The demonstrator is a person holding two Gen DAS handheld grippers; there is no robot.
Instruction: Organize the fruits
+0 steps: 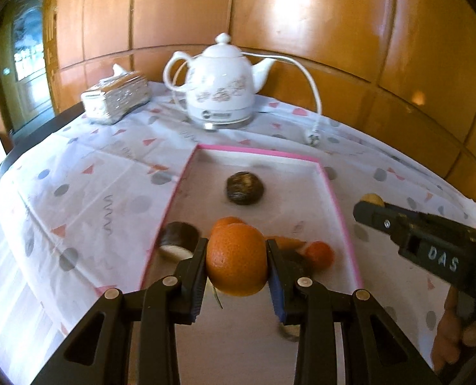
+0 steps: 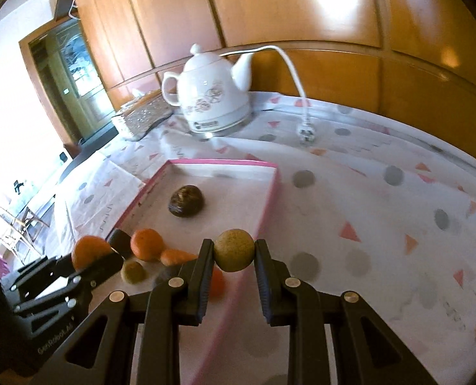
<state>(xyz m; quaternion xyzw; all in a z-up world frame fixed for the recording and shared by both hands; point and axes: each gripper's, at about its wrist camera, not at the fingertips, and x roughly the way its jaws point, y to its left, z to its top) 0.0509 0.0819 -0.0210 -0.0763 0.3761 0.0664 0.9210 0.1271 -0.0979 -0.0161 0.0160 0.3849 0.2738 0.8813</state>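
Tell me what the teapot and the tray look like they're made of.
Teapot: probably glazed ceramic. It is glossy white with a printed flower pattern, and a power cord suggests an electric kettle. Tray: pink rim with a matte whitish floor, likely plastic or coated cardboard; the views cannot settle which.

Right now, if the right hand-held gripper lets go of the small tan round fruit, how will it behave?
The small tan fruit looks nearly spherical, so it would probably roll on landing. The right hand-held gripper touches it only at two narrow side points, so it may slip. It appears small, so likely light.
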